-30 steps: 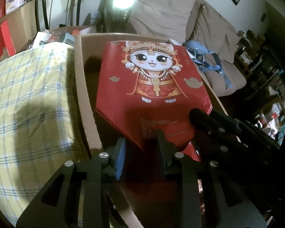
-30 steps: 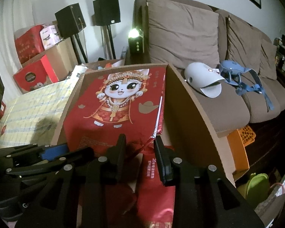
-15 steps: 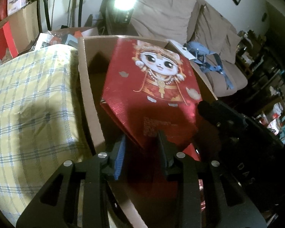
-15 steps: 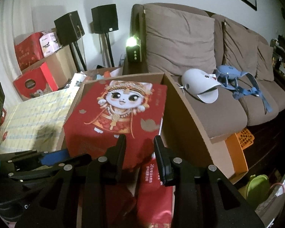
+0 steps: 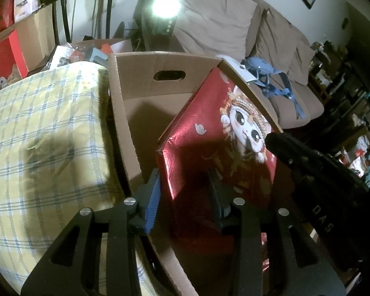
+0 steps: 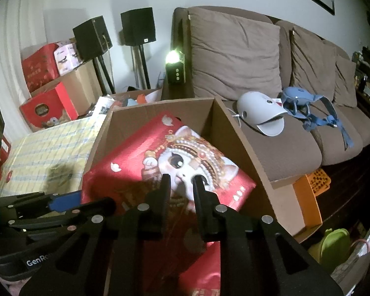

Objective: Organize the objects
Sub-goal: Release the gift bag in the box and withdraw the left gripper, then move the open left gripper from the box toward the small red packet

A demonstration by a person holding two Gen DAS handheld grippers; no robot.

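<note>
A red gift bag [image 5: 209, 133] printed with a cartoon cat lies tilted inside an open cardboard box [image 5: 135, 96], leaning toward the box's right wall. My left gripper [image 5: 185, 185] is shut on the bag's lower edge. In the right wrist view the bag [image 6: 140, 157] fills the box [image 6: 234, 133], and my right gripper [image 6: 181, 185] stands over the cat's face with a narrow gap between its fingers; whether it pinches the bag is unclear. The left gripper [image 6: 54, 201] shows at the bag's left corner.
A yellow plaid cloth [image 5: 37, 133] covers the surface left of the box. A brown sofa [image 6: 283, 79] stands to the right, with a white device [image 6: 259, 113] and a blue strapped item [image 6: 305, 106]. Speakers [image 6: 138, 24], red boxes [image 6: 44, 106] and a lit lamp [image 6: 174, 56] stand behind.
The bag has swung from lying flat and square in the box to tilted, its top turned to the right wall. Both grippers moved with it; the box's far wall and handle hole now show.
</note>
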